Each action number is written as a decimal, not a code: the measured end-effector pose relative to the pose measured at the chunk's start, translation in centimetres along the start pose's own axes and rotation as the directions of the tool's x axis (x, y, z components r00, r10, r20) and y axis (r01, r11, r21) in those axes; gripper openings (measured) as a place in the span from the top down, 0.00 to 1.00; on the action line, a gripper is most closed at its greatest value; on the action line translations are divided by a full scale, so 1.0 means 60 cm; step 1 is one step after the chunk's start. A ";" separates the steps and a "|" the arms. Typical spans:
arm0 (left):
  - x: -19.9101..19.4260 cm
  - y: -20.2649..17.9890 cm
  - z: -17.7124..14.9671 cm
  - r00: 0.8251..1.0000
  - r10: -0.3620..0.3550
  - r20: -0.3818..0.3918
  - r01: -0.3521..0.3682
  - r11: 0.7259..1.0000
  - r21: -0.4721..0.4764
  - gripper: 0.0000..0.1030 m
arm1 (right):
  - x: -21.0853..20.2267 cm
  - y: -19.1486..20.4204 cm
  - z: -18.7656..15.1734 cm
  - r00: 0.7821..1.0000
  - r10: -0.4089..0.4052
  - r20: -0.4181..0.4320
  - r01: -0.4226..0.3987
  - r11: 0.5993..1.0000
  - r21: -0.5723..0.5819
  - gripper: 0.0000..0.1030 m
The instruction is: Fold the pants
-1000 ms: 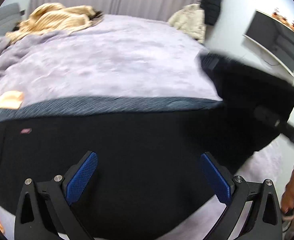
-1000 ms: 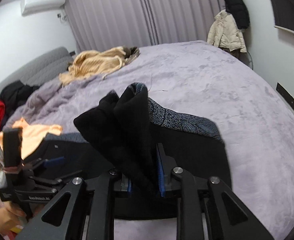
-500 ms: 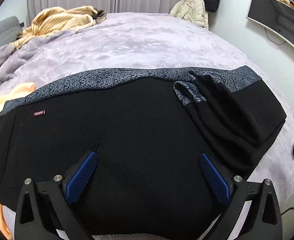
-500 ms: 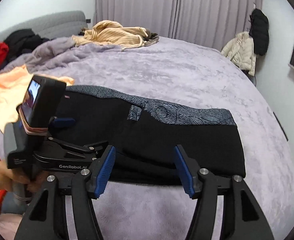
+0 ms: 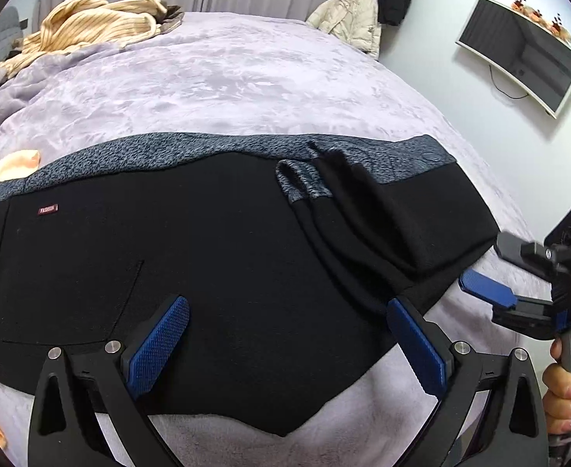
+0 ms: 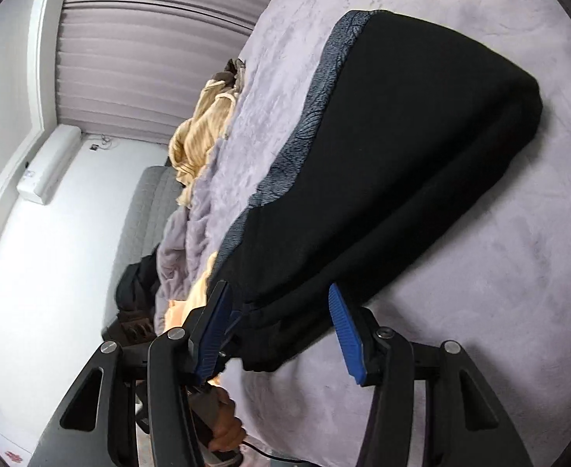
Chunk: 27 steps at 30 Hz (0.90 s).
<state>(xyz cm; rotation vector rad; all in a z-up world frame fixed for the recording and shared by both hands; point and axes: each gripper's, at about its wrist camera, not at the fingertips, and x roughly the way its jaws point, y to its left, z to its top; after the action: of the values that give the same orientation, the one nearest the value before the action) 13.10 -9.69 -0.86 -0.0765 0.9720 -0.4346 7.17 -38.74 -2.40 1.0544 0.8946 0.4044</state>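
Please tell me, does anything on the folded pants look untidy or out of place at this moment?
Yes. On the black pants, the folded-over end lies slanted and bunched near the patterned grey waistband, with a grey loop sticking up, so the edges are not lined up. The rest of the fabric lies flat on the purple blanket. Both grippers are open.

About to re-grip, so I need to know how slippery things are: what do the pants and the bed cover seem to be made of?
Pants: matte black, soft-looking fabric, maybe a thick knit; no sheen, with rounded, bulky folds. Their patterned band looks like a blue-grey printed lining.
Bed cover: lilac plush, probably fleece or velvet; its nap shows light and dark streaks. Neither looks slick.
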 end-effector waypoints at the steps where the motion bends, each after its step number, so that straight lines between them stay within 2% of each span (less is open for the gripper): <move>1: -0.002 -0.002 0.001 1.000 0.013 0.007 -0.013 1.000 0.008 0.01 | 0.004 0.004 0.001 1.000 0.012 0.001 -0.012 1.000 -0.005 0.46; 5: -0.012 -0.006 -0.003 1.000 0.016 0.013 -0.016 1.000 -0.007 0.01 | 0.025 0.005 0.010 1.000 -0.013 -0.018 0.013 1.000 0.001 0.46; 7: -0.023 -0.008 0.001 0.999 0.004 0.042 -0.004 1.000 -0.008 0.01 | 0.020 0.007 0.007 1.000 0.011 -0.015 -0.011 1.000 0.018 0.46; 8: -0.033 -0.013 0.004 0.998 -0.001 0.066 0.001 1.000 0.004 0.01 | 0.015 0.013 0.001 1.000 0.013 -0.007 -0.013 1.000 0.004 0.46; 10: -0.036 -0.028 0.012 0.997 -0.008 0.083 0.004 0.999 0.040 0.01 | 0.004 0.033 0.002 0.999 -0.031 0.027 0.033 0.997 -0.064 0.46; 12: -0.016 -0.049 0.017 0.999 0.009 0.049 -0.013 0.996 0.083 0.01 | -0.005 0.036 0.008 0.995 -0.083 0.056 0.087 0.993 -0.079 0.46; 13: 0.005 -0.061 0.017 0.999 0.031 0.013 -0.032 0.994 0.106 0.01 | -0.005 0.025 0.012 0.993 -0.097 0.062 0.100 0.994 -0.049 0.46; 16: 0.067 -0.077 0.001 0.993 0.098 -0.064 -0.088 0.985 0.147 0.01 | 0.001 -0.016 0.024 0.997 -0.064 0.051 0.060 0.996 0.063 0.46; 19: 0.066 -0.080 -0.003 0.994 0.106 -0.024 -0.101 0.982 0.158 0.01 | 0.016 -0.029 0.032 0.997 -0.051 0.056 0.047 0.996 0.076 0.46; 21: 0.070 -0.075 0.004 0.992 0.121 -0.029 -0.115 0.982 0.149 0.01 | 0.029 -0.029 0.046 0.997 -0.045 0.057 0.040 0.996 0.083 0.52; 22: 0.073 -0.069 0.007 0.991 0.130 -0.027 -0.125 0.982 0.138 0.01 | 0.038 -0.030 0.055 0.998 -0.045 0.053 0.040 0.995 0.096 0.69; 23: 0.075 -0.065 0.013 0.990 0.136 -0.029 -0.131 0.984 0.123 0.01 | 0.047 -0.032 0.062 0.998 -0.052 0.042 0.047 0.993 0.110 0.90; 25: 0.079 -0.057 0.021 0.989 0.141 -0.032 -0.137 0.986 0.097 0.01 | 0.052 -0.028 0.066 0.998 -0.039 0.038 0.034 0.992 0.124 0.94; 27: 0.076 -0.052 0.020 0.989 0.144 -0.027 -0.141 0.985 0.101 0.01 | 0.050 0.001 0.059 0.998 -0.031 0.059 0.027 0.998 0.063 0.94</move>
<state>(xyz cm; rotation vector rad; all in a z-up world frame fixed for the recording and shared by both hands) 15.28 -14.44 -2.99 0.0899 0.9808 -0.3521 11.78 -38.73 -2.93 1.1036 0.8729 0.3206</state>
